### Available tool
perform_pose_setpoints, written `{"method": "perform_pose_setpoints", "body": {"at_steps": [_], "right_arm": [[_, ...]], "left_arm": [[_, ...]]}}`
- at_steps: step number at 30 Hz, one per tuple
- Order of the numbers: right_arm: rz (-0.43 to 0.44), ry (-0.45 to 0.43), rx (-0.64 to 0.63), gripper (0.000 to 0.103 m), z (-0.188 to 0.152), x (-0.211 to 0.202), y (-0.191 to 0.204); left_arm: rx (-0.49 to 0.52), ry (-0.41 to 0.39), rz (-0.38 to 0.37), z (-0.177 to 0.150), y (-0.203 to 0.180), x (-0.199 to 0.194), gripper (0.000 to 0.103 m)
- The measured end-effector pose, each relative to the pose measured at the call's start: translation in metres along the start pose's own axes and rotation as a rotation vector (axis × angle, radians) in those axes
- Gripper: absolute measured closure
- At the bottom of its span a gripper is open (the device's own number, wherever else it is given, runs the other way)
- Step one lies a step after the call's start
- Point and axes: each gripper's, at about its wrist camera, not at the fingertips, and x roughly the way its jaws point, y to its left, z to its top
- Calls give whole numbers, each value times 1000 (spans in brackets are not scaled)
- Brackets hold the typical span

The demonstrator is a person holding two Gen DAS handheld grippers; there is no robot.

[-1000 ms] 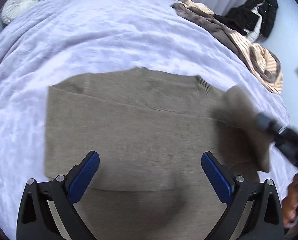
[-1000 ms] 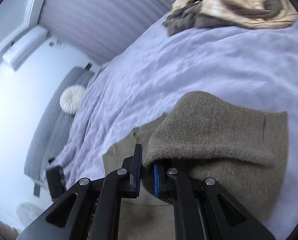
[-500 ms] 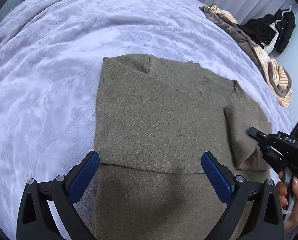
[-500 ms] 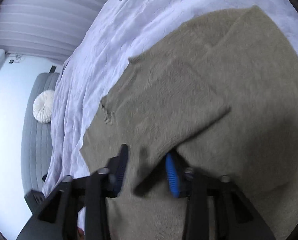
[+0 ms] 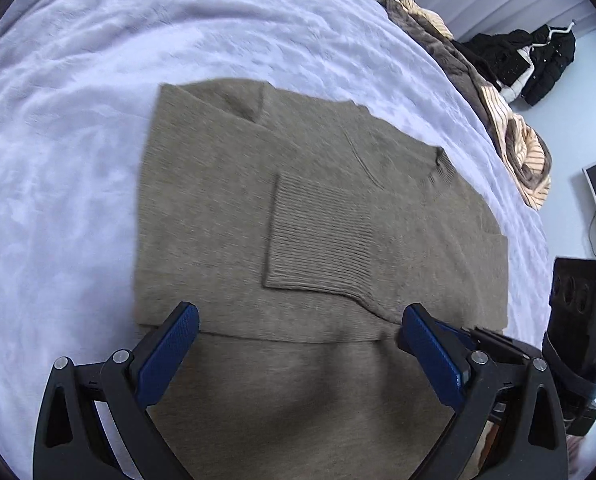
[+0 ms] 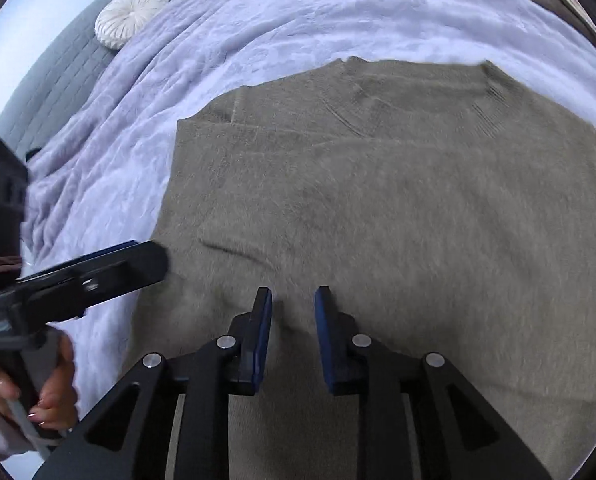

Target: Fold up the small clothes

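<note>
A taupe knit sweater (image 5: 225,208) lies flat on the lilac bedspread (image 5: 57,140), both sleeves folded in; a ribbed cuff (image 5: 318,240) lies across its middle. My left gripper (image 5: 298,352) is wide open and empty, low over the sweater's near part. My right gripper (image 6: 293,312) is partly open with nothing between the pads, just over the sweater (image 6: 378,200). In the right wrist view the left gripper's finger (image 6: 97,268) reaches in at the sweater's left edge. The right gripper's body (image 5: 498,344) shows at the right of the left wrist view.
A pile of brown and striped clothes (image 5: 498,112) lies at the bed's far right edge. Black jackets (image 5: 538,56) hang beyond it. A round white cushion (image 6: 131,18) rests against the grey headboard (image 6: 57,80).
The right gripper carried the right sleeve over the sweater body, laid it down and let go. It has since drawn back toward the near side. The left gripper stayed open.
</note>
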Motion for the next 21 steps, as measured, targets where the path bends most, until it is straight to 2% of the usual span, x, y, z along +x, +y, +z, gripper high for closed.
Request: {"method": "perform_pose_setpoints", "body": {"at_steps": [5, 10, 12, 14, 15, 16, 18, 19, 20, 21], "right_arm": [[39, -69, 264, 63, -27, -51, -79], [93, -215, 646, 61, -68, -89, -166], [91, -250, 759, 61, -82, -94, -191], [144, -299, 864, 61, -92, -91, -209], [178, -321, 904, 61, -95, -89, -216], [206, -346, 945, 61, -96, -87, -224], [249, -382, 1000, 64, -97, -80, -235], [235, -395, 1030, 92, -96, -80, -240], [218, -402, 1038, 97, -93, -81, -240], [219, -416, 1027, 97, -89, -85, -241]], "left_arm": [[-21, 36, -19, 7, -10, 20, 1], [2, 61, 12, 23, -19, 37, 1], [-1, 73, 27, 26, -21, 43, 1], [5, 76, 33, 28, -24, 46, 2], [8, 71, 34, 29, -26, 46, 18], [13, 71, 45, 30, -26, 46, 28], [22, 80, 56, 32, -26, 46, 79], [8, 87, 22, 33, -24, 45, 82], [-15, 82, -13, 32, -22, 41, 82], [-19, 64, -36, 31, -22, 34, 82]]}}
